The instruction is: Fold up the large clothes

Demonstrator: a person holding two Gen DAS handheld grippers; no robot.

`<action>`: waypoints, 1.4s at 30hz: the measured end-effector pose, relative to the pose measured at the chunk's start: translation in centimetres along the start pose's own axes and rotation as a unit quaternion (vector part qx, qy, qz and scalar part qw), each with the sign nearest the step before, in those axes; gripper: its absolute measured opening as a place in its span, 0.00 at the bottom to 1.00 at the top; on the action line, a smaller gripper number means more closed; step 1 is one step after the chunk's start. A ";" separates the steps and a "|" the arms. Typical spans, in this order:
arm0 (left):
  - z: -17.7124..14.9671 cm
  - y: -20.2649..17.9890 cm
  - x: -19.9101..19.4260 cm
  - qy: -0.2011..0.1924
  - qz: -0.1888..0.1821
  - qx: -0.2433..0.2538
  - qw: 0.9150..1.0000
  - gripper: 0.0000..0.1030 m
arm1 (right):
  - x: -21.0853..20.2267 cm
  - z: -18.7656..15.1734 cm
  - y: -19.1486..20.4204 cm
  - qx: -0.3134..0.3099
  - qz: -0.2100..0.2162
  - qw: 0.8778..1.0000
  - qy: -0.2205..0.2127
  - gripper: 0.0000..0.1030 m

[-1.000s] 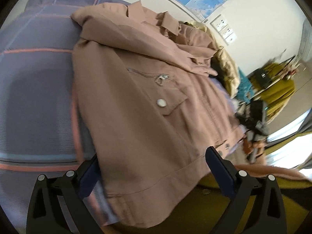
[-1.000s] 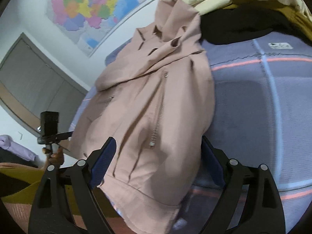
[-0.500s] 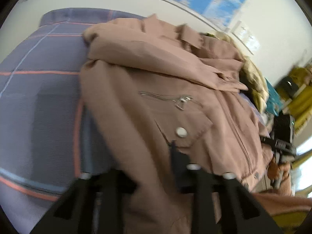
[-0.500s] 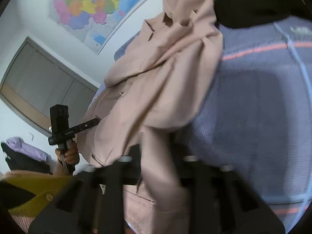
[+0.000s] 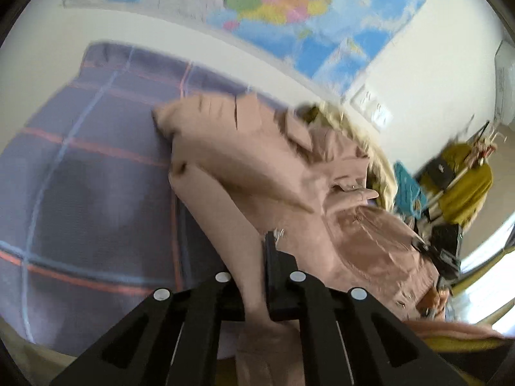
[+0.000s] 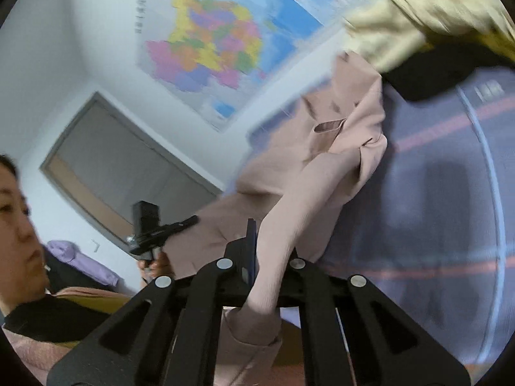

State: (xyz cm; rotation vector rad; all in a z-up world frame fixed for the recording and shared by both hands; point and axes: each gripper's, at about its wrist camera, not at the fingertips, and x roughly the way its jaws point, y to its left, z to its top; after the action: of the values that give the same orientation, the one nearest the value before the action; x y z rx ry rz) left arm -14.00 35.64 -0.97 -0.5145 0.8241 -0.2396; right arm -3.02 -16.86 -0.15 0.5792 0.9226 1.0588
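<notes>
wall map (image 5: pixel 289 9) blurred, lettering unreadable | jacket (image 6: pixel 322 167) hem cut off below | left gripper (image 5: pixel 254 273) pads hidden by cloth

free: bedspread (image 5: pixel 80 173) left of jacket (image 5: pixel 257 167) | blocked: clothes pile (image 6: pixel 418 9) at far edge

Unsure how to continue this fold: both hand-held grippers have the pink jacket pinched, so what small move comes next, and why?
Probably carry the hem forward toward the collar: the left hand-held gripper and right hand-held gripper each clamp the pink jacket, its upper half resting on the purple blanket.
</notes>
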 end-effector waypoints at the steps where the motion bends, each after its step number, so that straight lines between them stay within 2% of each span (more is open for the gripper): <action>1: -0.4 0.2 0.9 0.013 0.004 -0.002 1.000 0.08 | 0.6 -0.6 -1.3 0.020 -0.019 1.000 0.015 0.07; 5: -2.4 1.6 4.3 0.065 0.033 -0.002 0.997 0.20 | 2.0 -2.3 -4.8 0.076 -0.038 0.995 0.049 0.17; 6: -2.8 1.7 4.5 0.070 0.035 0.003 0.997 0.34 | 2.1 -2.7 -5.2 0.081 -0.037 0.995 0.055 0.21; 7: -3.1 1.7 4.6 0.073 0.041 0.008 0.996 0.41 | 2.1 -2.9 -5.3 0.080 -0.044 0.994 0.058 0.27; 10: -3.4 1.5 4.5 0.080 0.038 0.018 0.996 0.53 | 2.1 -3.2 -5.2 0.077 -0.038 0.994 0.068 0.36; 12: -3.6 1.1 4.5 0.092 0.031 0.026 0.995 0.69 | 2.1 -3.3 -4.8 0.068 -0.041 0.994 0.074 0.39; 14: -4.1 0.8 4.4 0.106 0.015 0.036 0.994 0.76 | 2.3 -3.3 -4.4 0.060 -0.035 0.994 0.079 0.47; 16: -4.5 0.5 4.6 0.114 0.002 0.042 0.993 0.76 | 2.6 -3.4 -3.6 0.043 -0.030 0.995 0.087 0.56; 17: -4.6 0.2 4.9 0.114 -0.001 0.044 0.992 0.76 | 2.8 -3.4 -3.5 0.040 -0.030 0.995 0.089 0.56; 19: -4.8 -0.5 5.5 0.117 -0.013 0.048 0.992 0.60 | 3.3 -3.2 -3.2 0.035 -0.027 0.994 0.097 0.56; 20: -5.0 -0.8 5.9 0.123 -0.010 0.051 0.991 0.40 | 3.6 -3.2 -3.0 0.033 -0.031 0.994 0.100 0.54; 21: -5.1 -1.0 6.2 0.124 0.002 0.053 0.991 0.27 | 4.0 -3.0 -2.9 0.034 -0.034 0.994 0.102 0.45; 22: -5.1 -1.1 6.2 0.114 0.020 0.058 0.992 0.20 | 4.3 -3.0 -2.8 0.041 -0.030 0.993 0.106 0.29; 23: -4.7 -1.3 6.3 0.105 0.024 0.056 0.993 0.08 | 4.5 -3.1 -2.9 0.045 -0.029 0.993 0.108 0.21; 24: -4.4 -1.1 6.2 0.097 0.024 0.049 0.994 0.05 | 4.5 -3.2 -3.0 0.049 -0.030 0.992 0.108 0.10; 27: -3.4 -0.5 4.6 0.071 0.007 0.020 0.997 0.03 | 3.5 -3.2 -2.9 0.070 -0.001 0.994 0.089 0.08; 28: -3.0 -0.5 4.2 0.063 0.006 0.018 0.998 0.03 | 3.1 -2.8 -2.2 0.071 0.021 0.994 0.075 0.08; 30: -2.0 -0.6 3.1 0.045 -0.004 0.012 0.999 0.02 | 2.2 -1.4 0.1 0.038 0.048 0.997 0.042 0.07; 33: -0.7 -0.7 1.9 0.019 -0.020 0.001 1.000 0.02 | 1.7 0.5 1.4 0.030 0.079 0.996 0.002 0.07; 36: 1.1 -0.1 0.6 -0.007 -0.043 -0.016 0.999 0.02 | 1.8 2.2 1.1 0.043 0.093 0.995 -0.023 0.07; 42: 5.2 0.1 -0.4 -0.032 -0.048 -0.028 0.998 0.02 | 1.3 6.7 -1.2 0.095 0.125 0.984 -0.090 0.07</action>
State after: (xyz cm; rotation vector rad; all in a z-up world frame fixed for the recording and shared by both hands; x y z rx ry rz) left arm -10.35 37.69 2.17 -0.6127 0.7468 -0.2866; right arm 3.50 -15.99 1.90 0.9536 0.8098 1.1267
